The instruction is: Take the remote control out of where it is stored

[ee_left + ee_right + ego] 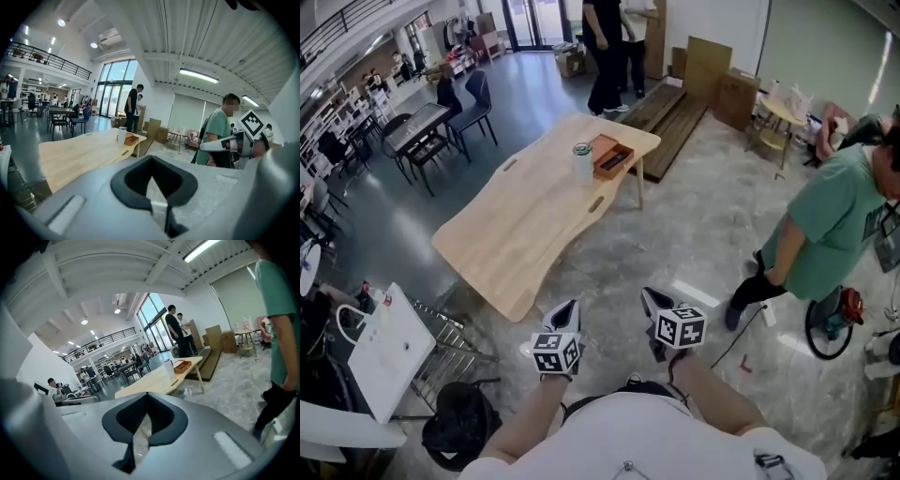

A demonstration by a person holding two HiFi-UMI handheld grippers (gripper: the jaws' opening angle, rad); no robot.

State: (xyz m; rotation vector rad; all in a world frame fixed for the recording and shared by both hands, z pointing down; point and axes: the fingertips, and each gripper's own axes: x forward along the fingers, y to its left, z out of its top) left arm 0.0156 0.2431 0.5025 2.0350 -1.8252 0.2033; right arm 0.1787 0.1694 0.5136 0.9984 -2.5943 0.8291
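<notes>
"Where are the grippers?"

"Both are held out ahead of the person's chest, short of the near end of the table (520, 234). The left gripper (566, 313) and the right gripper (652, 302) are side by side but apart."

"And the jaws?"

"Each pair is closed tip to tip, with nothing between them."

"The arms?"

"The left forearm (532, 412) and right forearm (711, 394) are bare and reach toward the table. Both grippers point slightly downward."

Cup (582, 162) on wooden table (516, 225); person (825, 234) nearby.
</notes>
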